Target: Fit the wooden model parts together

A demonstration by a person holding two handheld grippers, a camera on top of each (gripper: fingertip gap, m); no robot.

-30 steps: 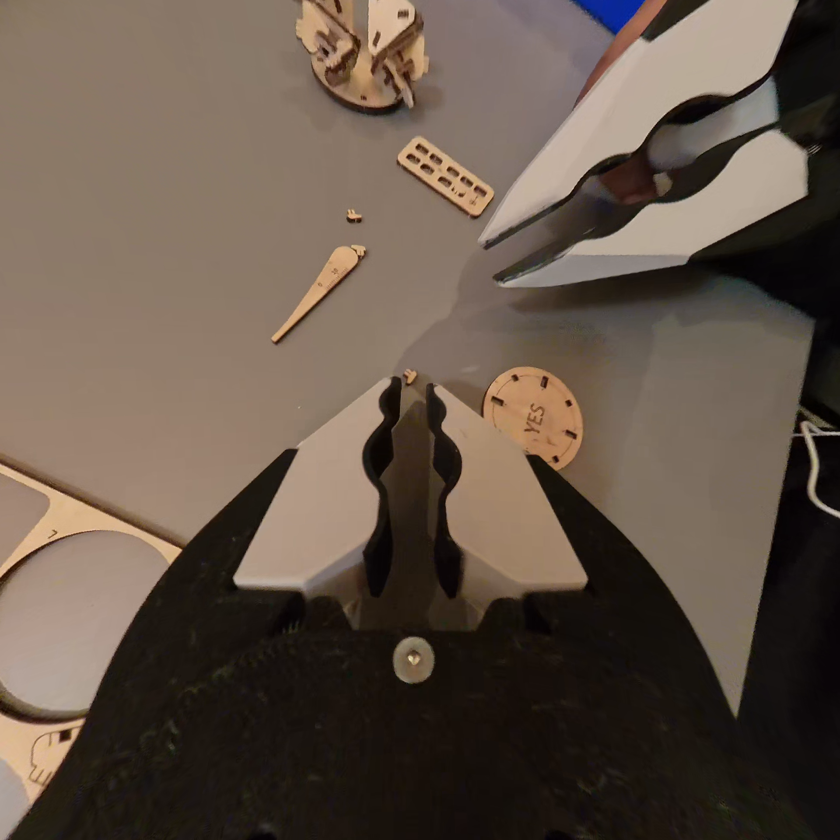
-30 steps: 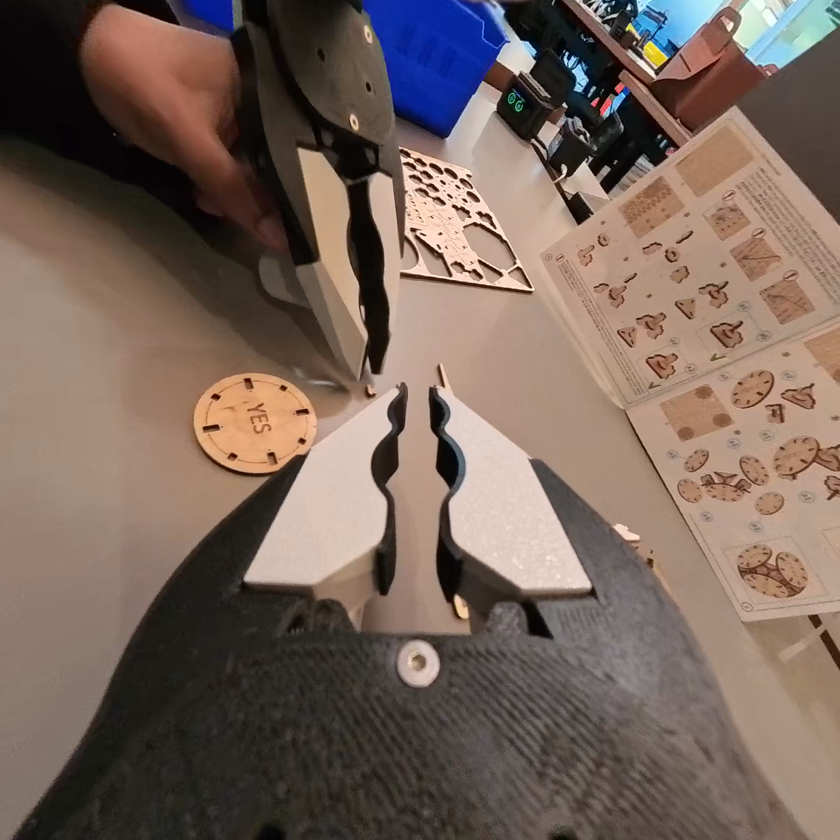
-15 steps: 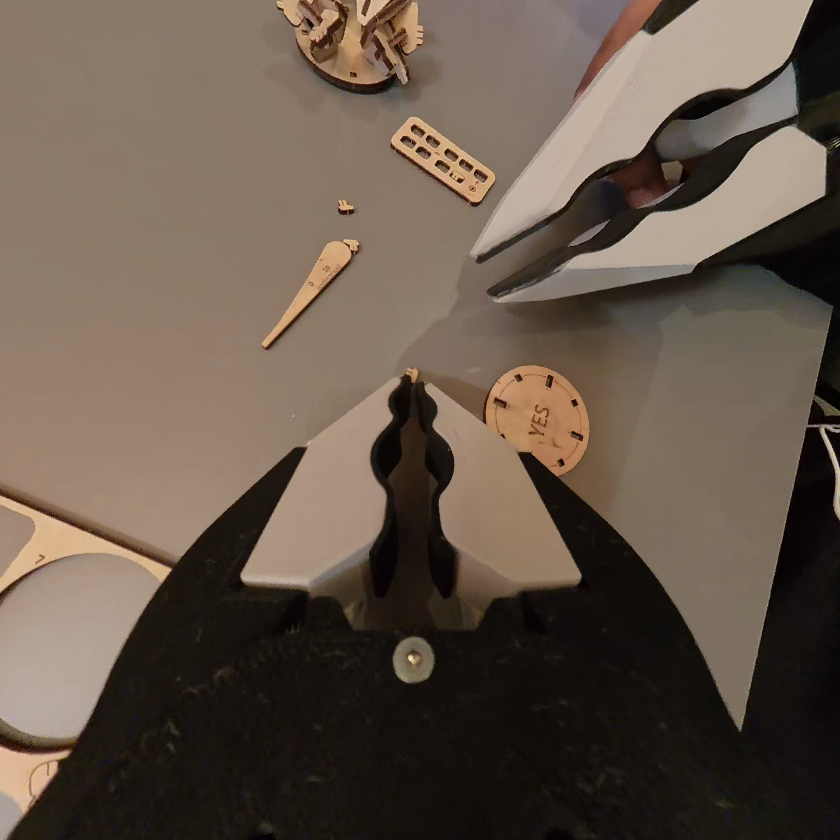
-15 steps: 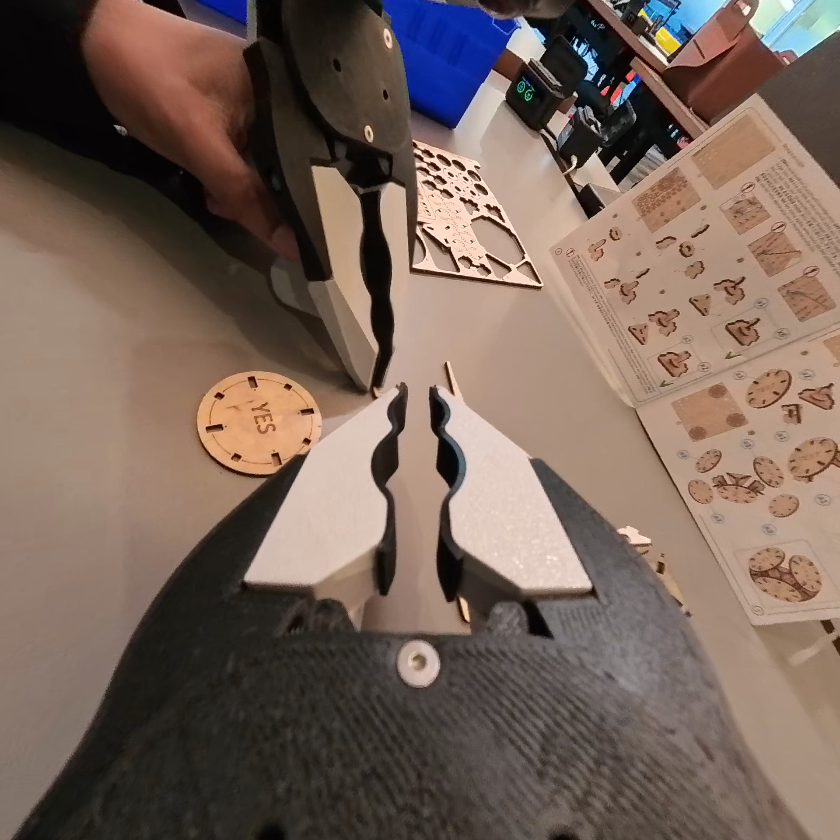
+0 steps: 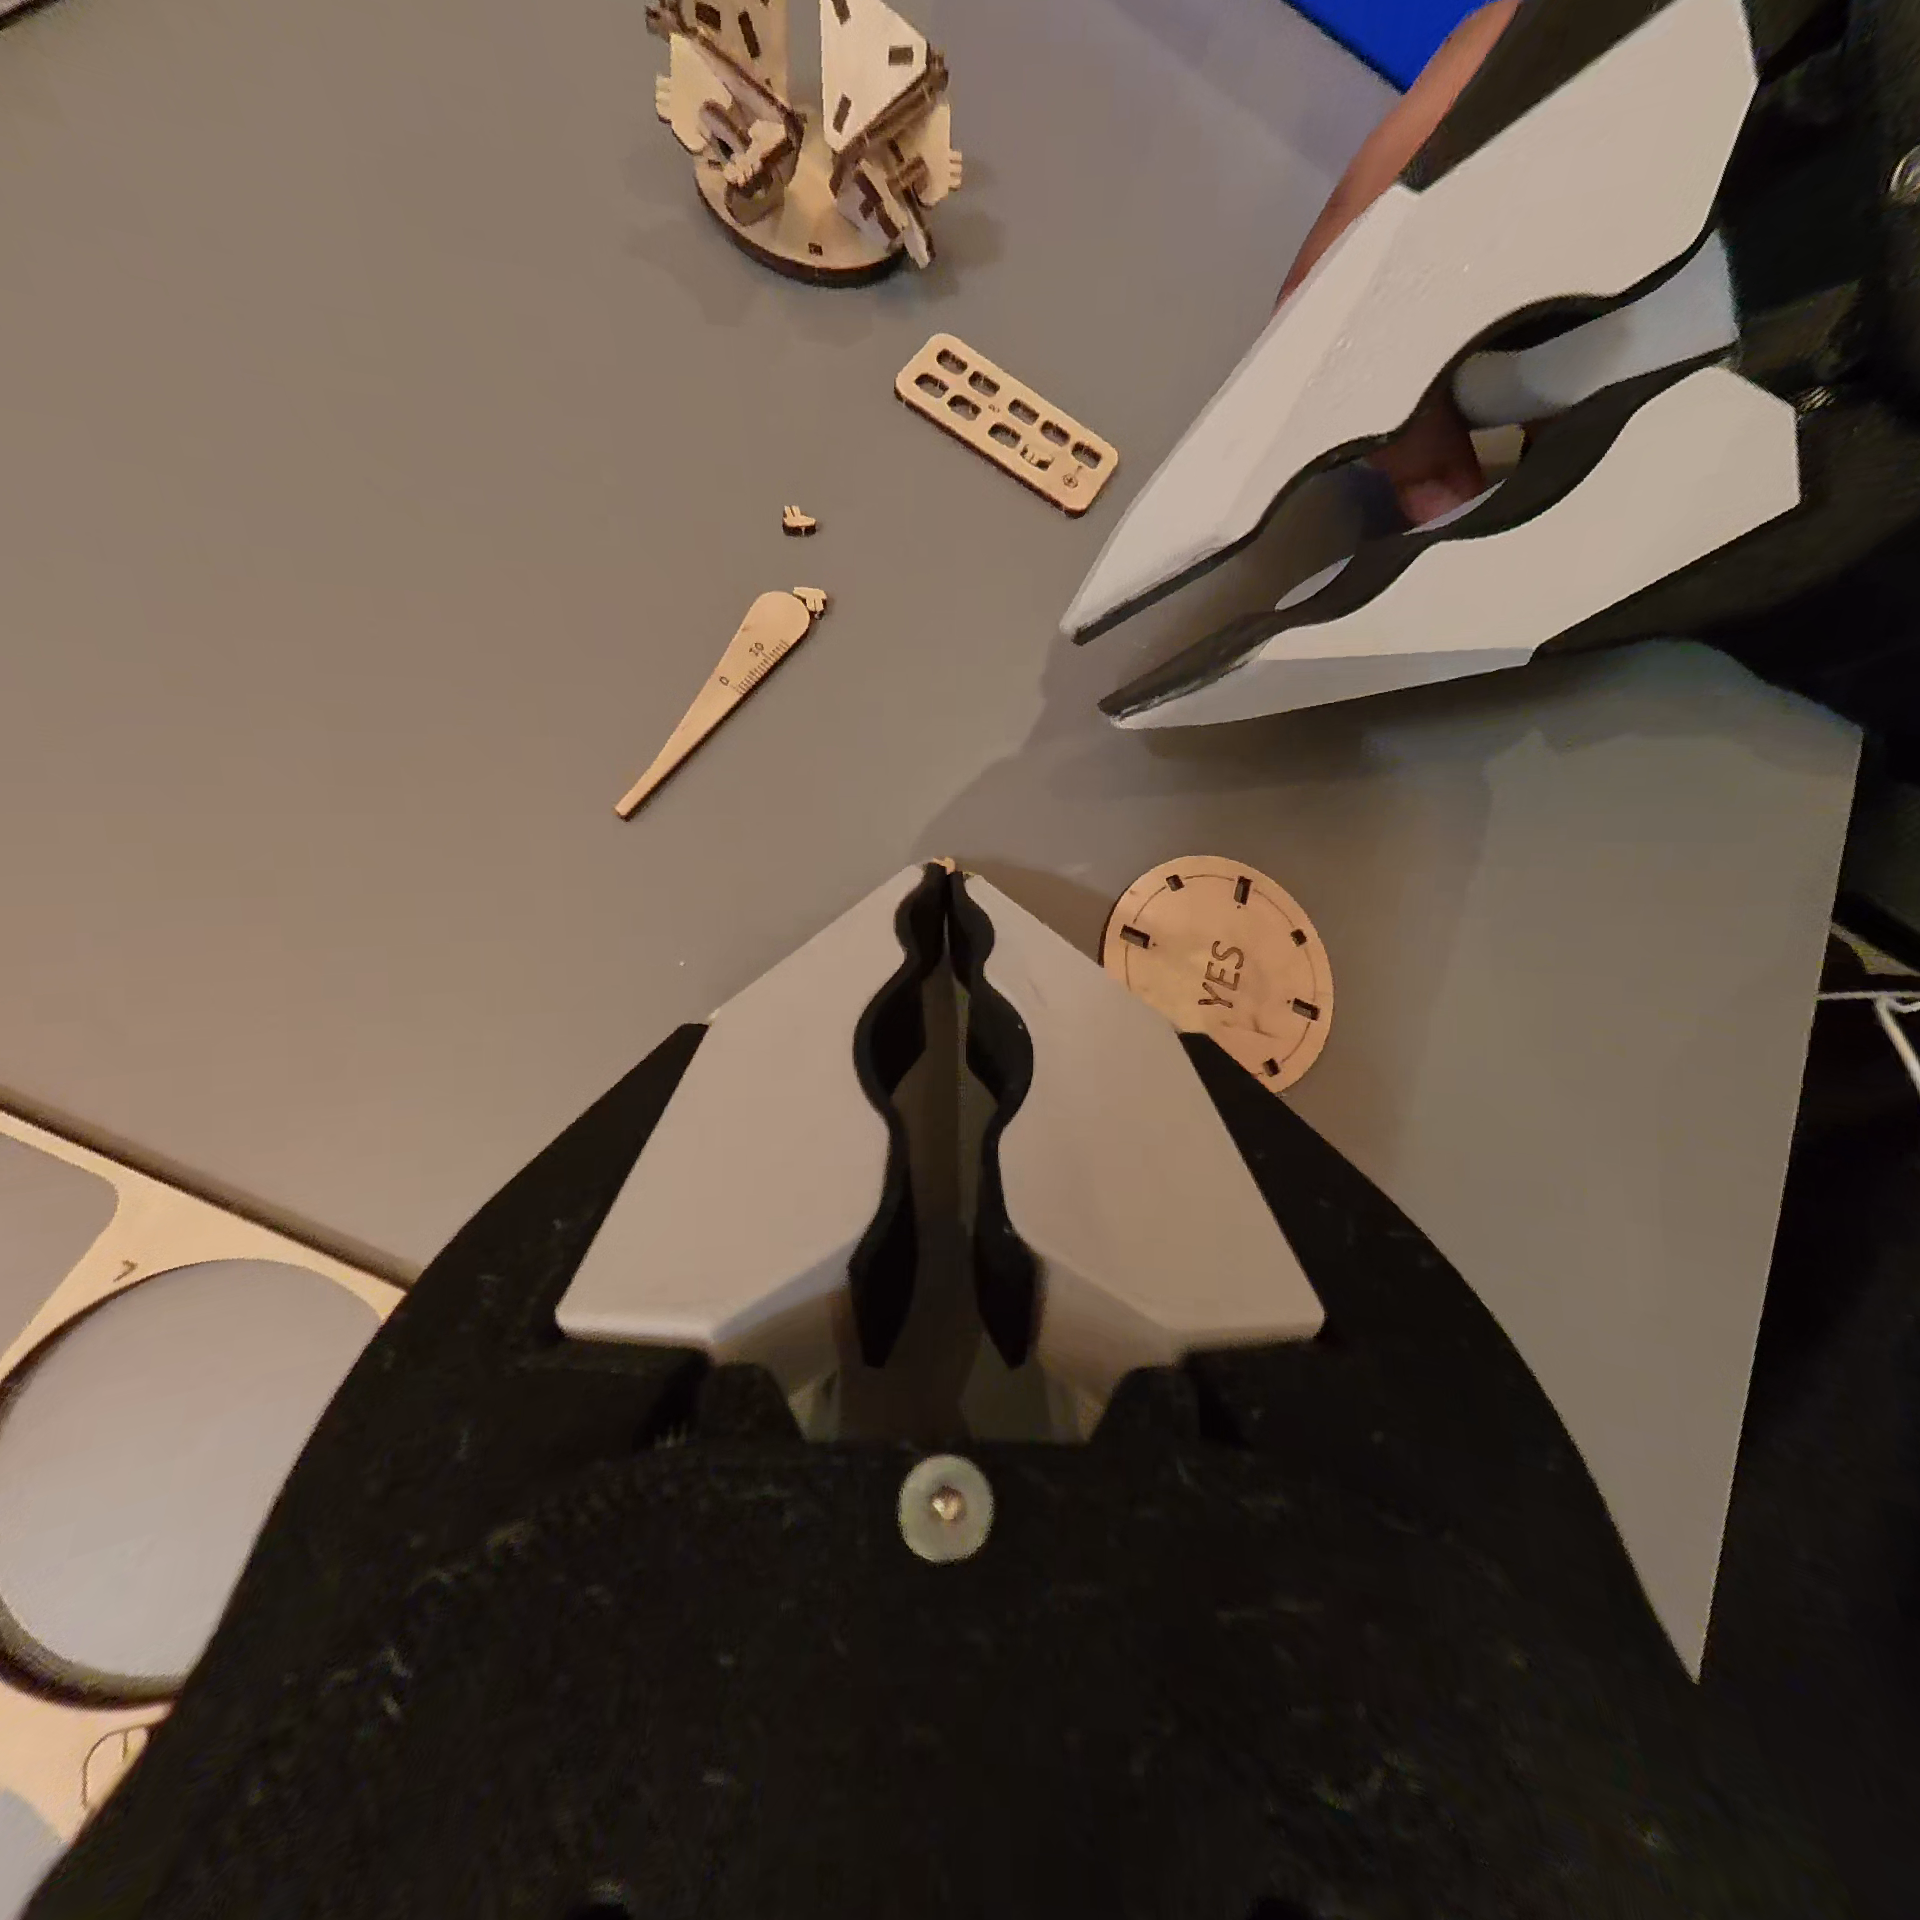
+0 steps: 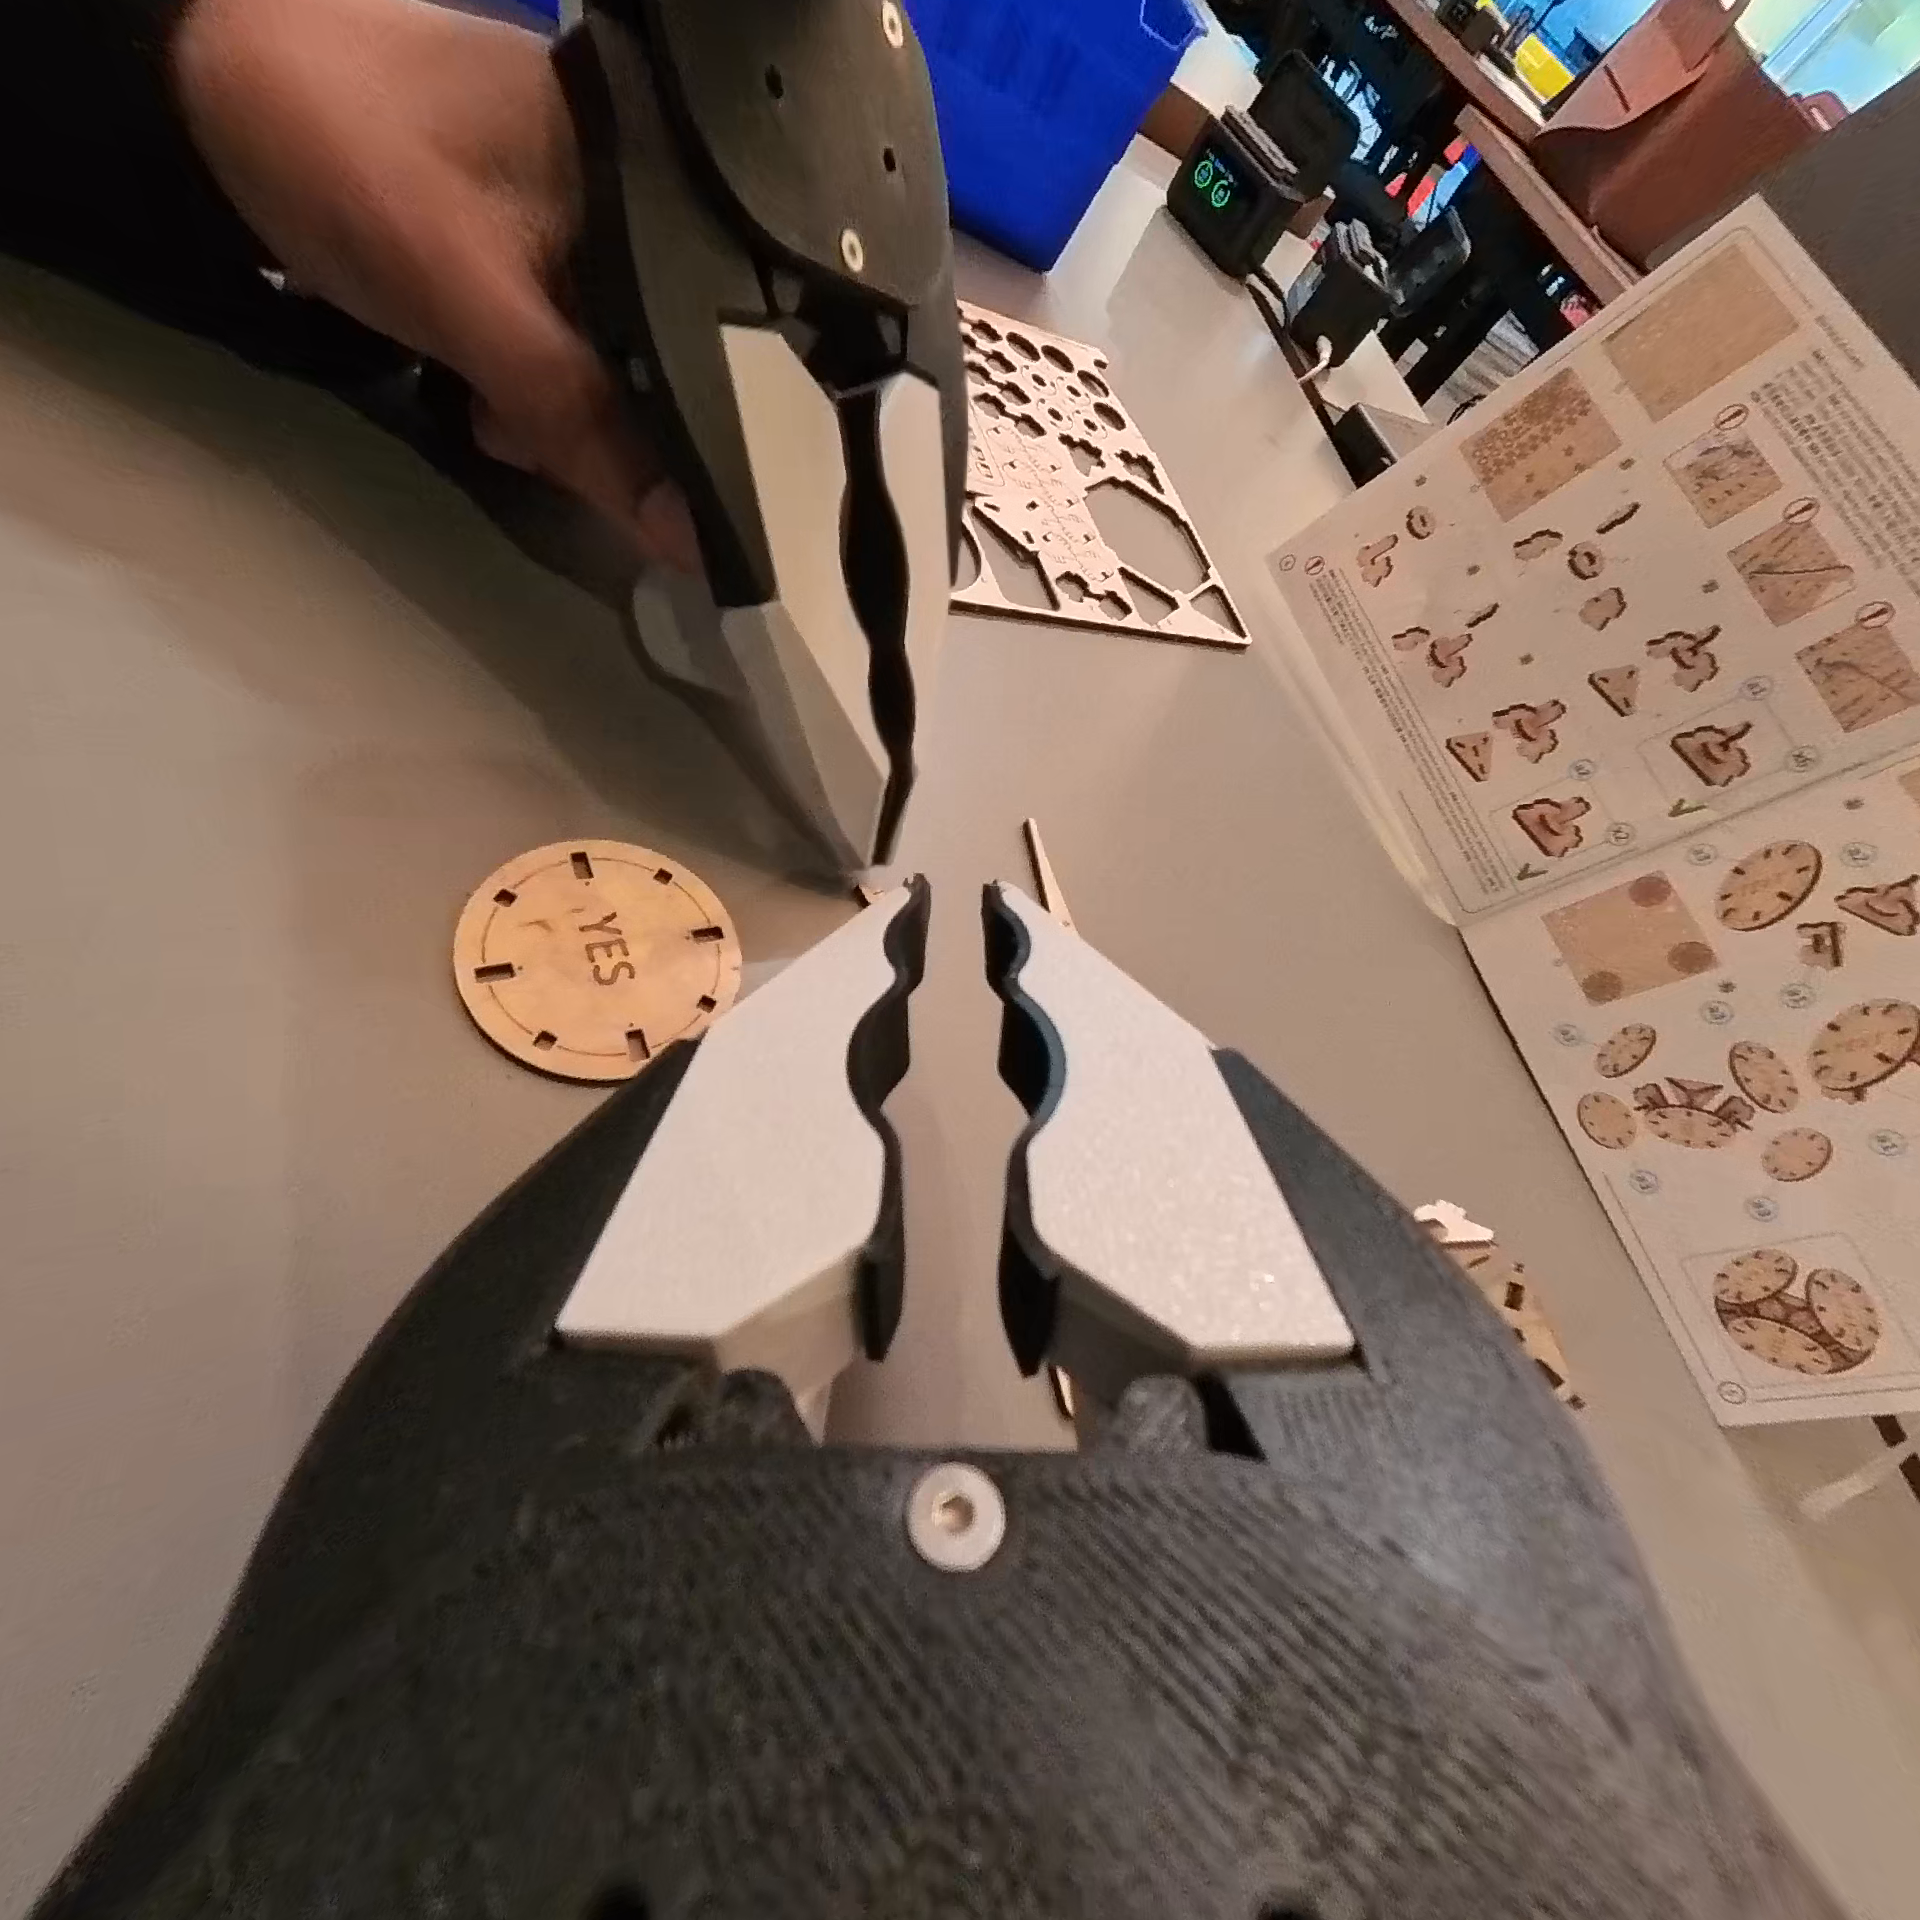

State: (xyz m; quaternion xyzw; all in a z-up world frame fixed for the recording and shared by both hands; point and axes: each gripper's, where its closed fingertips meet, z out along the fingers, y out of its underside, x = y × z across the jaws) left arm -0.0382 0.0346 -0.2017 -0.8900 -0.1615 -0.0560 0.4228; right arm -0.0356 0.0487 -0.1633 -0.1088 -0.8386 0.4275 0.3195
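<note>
Grey table (image 5: 312,520) carries wooden disc (image 5: 1216,971), instruction sheet (image 6: 1662,831).

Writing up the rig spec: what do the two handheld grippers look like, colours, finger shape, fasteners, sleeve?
Both match: the left gripper and right gripper have black textured bodies, light grey wedge-shaped fingers lined with wavy black pads, and a silver screw at the base. The hand emerges from a dark sleeve.

The right gripper (image 6: 951,899) hovers low over the grey table (image 6: 260,1091), jaws apart with nothing between them. Opposite, the left gripper (image 6: 883,847), gripped by a hand (image 6: 416,260), points down beside a round wooden disc (image 6: 597,961). An instruction sheet (image 6: 1662,727) lies along the right edge.
</note>
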